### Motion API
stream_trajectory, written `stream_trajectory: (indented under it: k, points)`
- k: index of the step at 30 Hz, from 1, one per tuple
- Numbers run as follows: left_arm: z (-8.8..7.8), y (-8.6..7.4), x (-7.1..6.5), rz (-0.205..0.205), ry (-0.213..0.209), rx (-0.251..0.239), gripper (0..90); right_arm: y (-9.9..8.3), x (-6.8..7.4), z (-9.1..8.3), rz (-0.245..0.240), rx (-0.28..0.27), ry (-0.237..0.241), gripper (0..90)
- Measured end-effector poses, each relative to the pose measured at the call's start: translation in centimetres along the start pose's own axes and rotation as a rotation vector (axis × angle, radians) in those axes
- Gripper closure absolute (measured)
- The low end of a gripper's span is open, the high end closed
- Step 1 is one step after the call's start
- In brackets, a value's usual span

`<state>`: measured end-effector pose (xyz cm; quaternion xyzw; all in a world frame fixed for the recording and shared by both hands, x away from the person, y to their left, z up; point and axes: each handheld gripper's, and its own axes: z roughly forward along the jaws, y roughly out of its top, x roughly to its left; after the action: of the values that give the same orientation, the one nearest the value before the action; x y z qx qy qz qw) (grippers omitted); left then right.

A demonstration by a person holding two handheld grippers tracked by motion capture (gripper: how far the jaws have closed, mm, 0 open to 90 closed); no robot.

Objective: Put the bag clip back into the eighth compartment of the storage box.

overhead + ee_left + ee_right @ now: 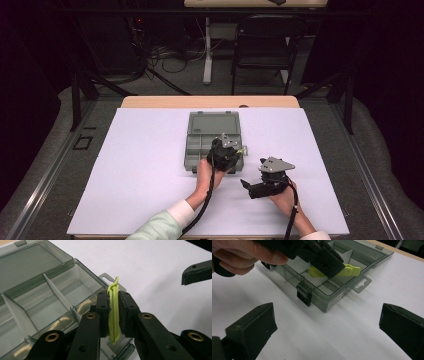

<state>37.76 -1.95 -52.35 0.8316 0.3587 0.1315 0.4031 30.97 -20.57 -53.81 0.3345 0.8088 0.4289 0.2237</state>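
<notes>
Over the open box (212, 131), the left hand-held gripper (114, 312) tilts down, pinching a yellow-green clip (113, 315).

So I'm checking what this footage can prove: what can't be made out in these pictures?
- Green clip: left gripper view, its middle is covered by the left gripper; too small in the high view.
- Box: left gripper view, cut off by the left edge.
- Right gripper: right gripper view, open jaws cut off by the bottom and right edges.

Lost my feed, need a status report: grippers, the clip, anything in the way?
Left gripper shut on yellow-green clip, over open compartment box. Right gripper open, empty, over the white table. Nothing in the way.
</notes>
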Motion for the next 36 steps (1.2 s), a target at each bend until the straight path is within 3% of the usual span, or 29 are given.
stream_trajectory:
  k: [9,17,25,36]
  points:
    - [0.1,-0.4,0.2,-0.003,0.006,0.009,71.8,0.0,0.0,0.1,-0.005,0.004,0.004,0.0]
    - [-1.3,-0.8,0.4,0.048,0.033,-0.012,39.8,-0.1,0.0,0.1,-0.001,0.000,0.007,0.0]
    - [-2.9,-1.0,1.7,0.064,0.030,-0.027,21.6,0.0,0.0,0.1,0.005,-0.008,0.016,0.0]
    - [-4.1,-1.9,3.1,0.069,0.049,-0.025,13.8,-0.1,-0.1,0.3,0.009,-0.003,0.023,0.0]
